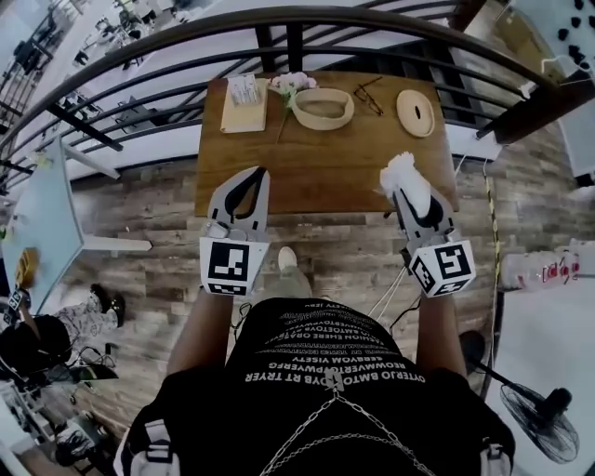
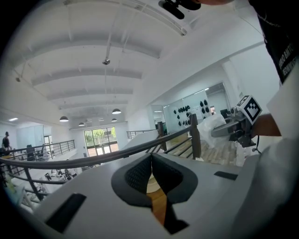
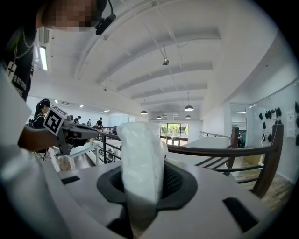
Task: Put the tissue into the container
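Observation:
A white crumpled tissue sticks up from my right gripper, which is shut on it above the table's near right edge. In the right gripper view the tissue stands upright between the dark pads and hides the gap. An oval, light wooden container lies at the far middle of the wooden table, and its round lid rests to the right. My left gripper hovers over the near left edge, its jaws shut with nothing in them. The pads meet at their tips.
A tissue box stands at the far left of the table, with pink flowers and a pair of glasses beside the container. A dark railing runs behind the table. Wood floor lies below, and a fan stands at the right.

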The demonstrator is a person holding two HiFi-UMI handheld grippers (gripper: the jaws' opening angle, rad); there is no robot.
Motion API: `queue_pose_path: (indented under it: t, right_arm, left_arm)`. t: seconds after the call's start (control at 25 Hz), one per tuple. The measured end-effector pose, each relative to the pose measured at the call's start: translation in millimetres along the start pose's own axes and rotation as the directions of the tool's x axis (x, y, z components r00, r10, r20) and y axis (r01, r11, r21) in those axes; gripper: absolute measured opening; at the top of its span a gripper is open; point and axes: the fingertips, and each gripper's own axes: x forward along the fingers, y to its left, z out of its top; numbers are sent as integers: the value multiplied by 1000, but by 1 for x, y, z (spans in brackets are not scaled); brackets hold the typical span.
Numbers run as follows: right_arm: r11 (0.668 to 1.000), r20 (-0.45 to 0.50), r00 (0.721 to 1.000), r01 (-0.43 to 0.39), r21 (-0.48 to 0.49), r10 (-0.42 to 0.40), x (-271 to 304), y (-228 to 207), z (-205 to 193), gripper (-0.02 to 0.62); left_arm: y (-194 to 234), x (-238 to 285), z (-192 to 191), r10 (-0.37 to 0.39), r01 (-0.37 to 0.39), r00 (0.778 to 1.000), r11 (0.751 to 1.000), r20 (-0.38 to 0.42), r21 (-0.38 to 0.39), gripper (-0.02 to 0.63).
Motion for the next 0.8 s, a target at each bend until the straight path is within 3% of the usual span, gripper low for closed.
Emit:
queue_pose_path:
  t: [0.28, 0.8]
  right_arm:
    - [1000, -4, 1000, -8, 3, 8, 42, -7, 7, 117]
    - [999, -42, 999, 6, -38, -7, 117, -7, 32, 117]
  left_arm:
    - [22, 38, 2, -29, 29, 1000, 999, -2, 25, 28]
    - [82, 89, 0, -71, 71, 997, 997, 23, 1, 28]
